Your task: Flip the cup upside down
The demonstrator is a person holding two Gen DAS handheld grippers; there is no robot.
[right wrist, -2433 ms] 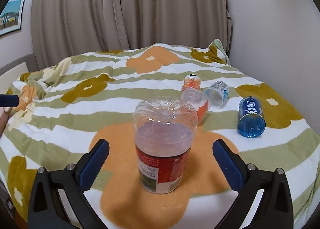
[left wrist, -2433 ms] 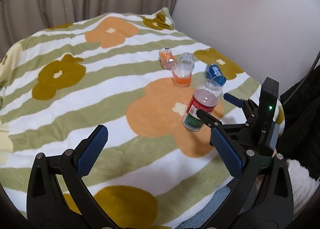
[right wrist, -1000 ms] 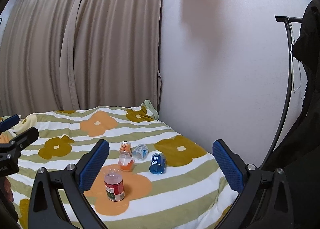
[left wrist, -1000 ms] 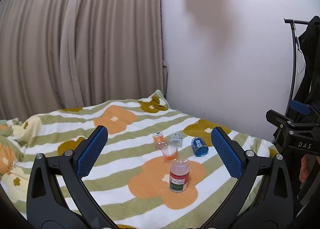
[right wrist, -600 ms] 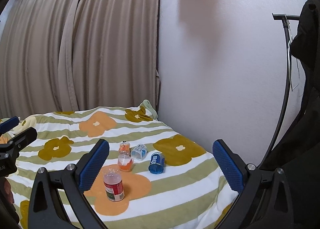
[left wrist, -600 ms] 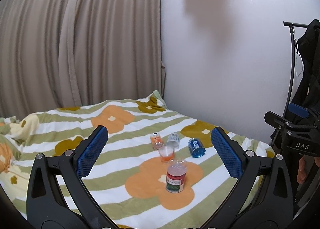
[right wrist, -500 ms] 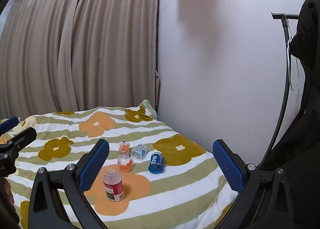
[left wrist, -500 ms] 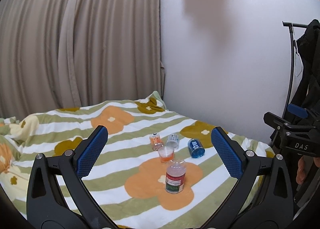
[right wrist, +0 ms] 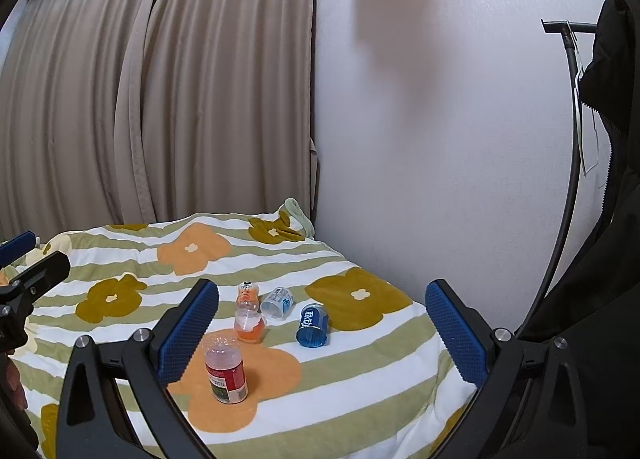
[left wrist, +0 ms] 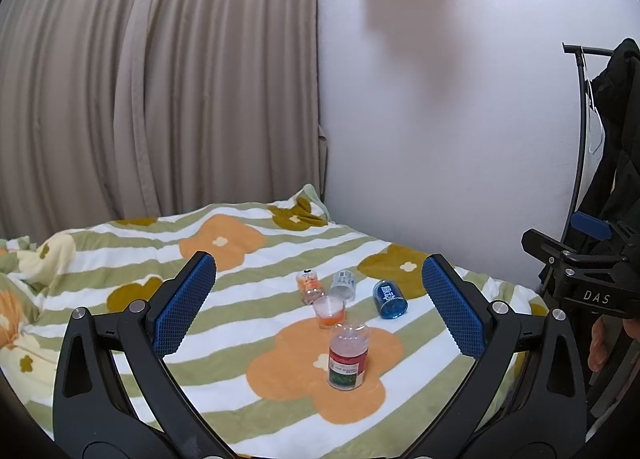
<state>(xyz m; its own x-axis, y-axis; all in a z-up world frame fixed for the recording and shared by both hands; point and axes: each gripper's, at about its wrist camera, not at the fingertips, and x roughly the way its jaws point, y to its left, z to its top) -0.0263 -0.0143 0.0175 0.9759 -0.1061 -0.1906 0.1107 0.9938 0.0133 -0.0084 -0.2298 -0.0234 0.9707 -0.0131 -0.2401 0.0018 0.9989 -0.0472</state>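
Standing inverted on an orange flower of the blanket (left wrist: 120,255), the clear cup with a red and green label (left wrist: 347,357) rests mouth-down, its rounded base uppermost. The blanket is striped in green and white with orange and olive flowers and covers the bed. Just behind that cup sits a small clear cup with orange liquid (left wrist: 329,311), upright, and beyond it a small orange bottle (left wrist: 309,286) lies on its side. Beside the bottle a clear cup with a white and blue label (left wrist: 343,285) lies tipped over, and to the right of it a blue can (left wrist: 389,299) lies on its side. The left hand-held gripper (left wrist: 320,307) hangs well above and back from the bed, its blue-padded fingers (left wrist: 182,301) spread wide with nothing between them. The right hand-held gripper (right wrist: 324,331) is likewise held high and apart from the cups, spread wide and holding nothing. In the right wrist view the labelled cup (right wrist: 226,369) shows near the left finger pad (right wrist: 188,333), though it stands far below on the bed. Beige curtains (left wrist: 160,79) hang behind the bed, and a white wall (left wrist: 440,119) meets them at the corner. A dark garment (left wrist: 616,139) hangs on a rack at the right.
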